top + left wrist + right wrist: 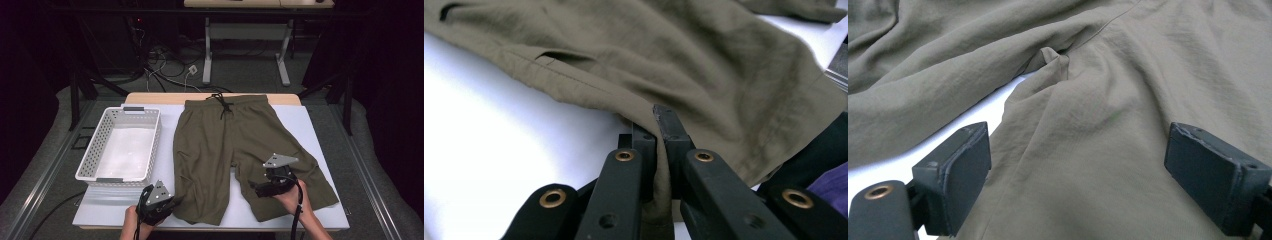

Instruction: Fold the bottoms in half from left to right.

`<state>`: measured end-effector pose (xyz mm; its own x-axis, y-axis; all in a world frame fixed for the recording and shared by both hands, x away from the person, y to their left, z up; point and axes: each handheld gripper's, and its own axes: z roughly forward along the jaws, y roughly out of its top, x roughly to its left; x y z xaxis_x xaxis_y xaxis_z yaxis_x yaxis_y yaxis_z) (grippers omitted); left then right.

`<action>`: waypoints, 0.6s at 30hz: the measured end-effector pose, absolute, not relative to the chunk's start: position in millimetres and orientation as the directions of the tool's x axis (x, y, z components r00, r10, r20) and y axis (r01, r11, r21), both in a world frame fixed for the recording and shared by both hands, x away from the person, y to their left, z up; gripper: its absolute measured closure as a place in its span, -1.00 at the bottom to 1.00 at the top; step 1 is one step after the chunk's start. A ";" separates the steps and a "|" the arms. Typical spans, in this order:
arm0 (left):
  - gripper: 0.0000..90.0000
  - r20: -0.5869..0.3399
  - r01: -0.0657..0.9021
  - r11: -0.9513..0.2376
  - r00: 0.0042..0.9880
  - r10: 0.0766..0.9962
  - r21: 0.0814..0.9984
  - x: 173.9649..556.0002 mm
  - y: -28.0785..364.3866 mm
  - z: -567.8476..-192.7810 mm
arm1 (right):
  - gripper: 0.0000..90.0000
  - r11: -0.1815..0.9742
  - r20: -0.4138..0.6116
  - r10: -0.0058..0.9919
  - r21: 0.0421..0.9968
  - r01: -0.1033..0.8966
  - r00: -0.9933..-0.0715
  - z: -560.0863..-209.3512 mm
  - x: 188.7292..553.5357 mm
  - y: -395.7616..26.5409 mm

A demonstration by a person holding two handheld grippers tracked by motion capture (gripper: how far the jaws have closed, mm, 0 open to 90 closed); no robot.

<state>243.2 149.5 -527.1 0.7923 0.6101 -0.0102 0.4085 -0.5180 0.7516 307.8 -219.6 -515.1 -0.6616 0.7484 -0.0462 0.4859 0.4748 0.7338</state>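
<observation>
With the shorts' (225,150) lower-left hem pinched by the left gripper (659,135), the wide-open right gripper (260,189) should be closed on cloth before lifting.

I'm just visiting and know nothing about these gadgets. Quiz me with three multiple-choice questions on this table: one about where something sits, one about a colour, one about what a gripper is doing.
1. Where does the white basket sit relative to the shorts?
A. On top of them
B. Beside them, toward the left gripper's side
C. Beside them, toward the right gripper's side

2. What colour are the shorts?
A. Olive green
B. Bright red
C. Navy blue

3. What is the left gripper doing?
A. Open above the basket
B. Shut on the basket's rim
C. Shut on the hem of the shorts

Answers:
1. B, since the high view shows the basket on the table's left, apart from the cloth.
2. A, as all three views show olive fabric.
3. C, because the left gripper view shows cloth pinched between closed jaws, while the right gripper stands open over the other leg.
</observation>
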 end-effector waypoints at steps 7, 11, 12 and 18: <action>0.97 0.027 0.352 -0.544 0.822 0.569 0.762 243.0 131.8 -522.3 | -0.76 0.463 -0.037 0.755 0.737 0.492 -0.654 -513.4 312.9 -215.8; 0.97 0.028 0.343 -0.556 0.834 0.552 0.757 244.0 121.9 -523.0 | -0.76 0.459 -0.037 0.758 0.740 0.491 -0.651 -510.1 316.8 -213.3; 0.97 0.024 0.343 -0.557 0.836 0.548 0.757 244.2 119.2 -523.4 | -0.76 0.455 -0.032 0.759 0.740 0.495 -0.650 -509.5 318.3 -212.2; 0.97 0.031 0.325 -0.571 0.851 0.524 0.754 244.8 106.4 -525.3 | -0.72 0.467 -0.039 0.752 0.737 0.489 -0.658 -507.1 323.0 -202.5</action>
<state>244.8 106.4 -525.3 0.8511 0.5242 0.0309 0.3246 -0.5715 0.7537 323.0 -202.5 -507.1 -0.6581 0.7519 -0.0390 0.4895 0.4666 0.7367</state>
